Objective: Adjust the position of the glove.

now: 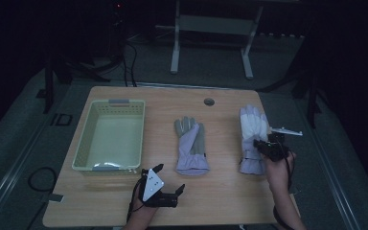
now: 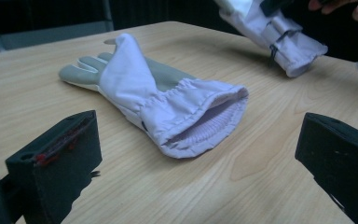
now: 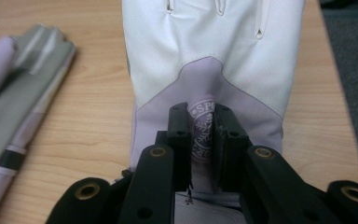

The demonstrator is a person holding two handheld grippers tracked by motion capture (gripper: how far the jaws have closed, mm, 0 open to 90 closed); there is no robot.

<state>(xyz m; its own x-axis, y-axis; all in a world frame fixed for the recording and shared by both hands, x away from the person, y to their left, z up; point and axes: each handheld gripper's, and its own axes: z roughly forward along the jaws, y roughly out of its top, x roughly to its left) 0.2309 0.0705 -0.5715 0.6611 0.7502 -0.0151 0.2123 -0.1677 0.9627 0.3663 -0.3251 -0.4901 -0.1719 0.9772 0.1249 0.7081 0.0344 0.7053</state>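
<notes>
nearby, green basket (image 1: 83,143) bare inside, gloves (image 1: 192,146) outside

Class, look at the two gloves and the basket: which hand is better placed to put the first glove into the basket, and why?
Probably the right. The right gripper is already pinched on the white glove, while the left gripper stands open and holds nothing, short of the grey-palmed glove. The basket does lie nearer the left, though.
</notes>
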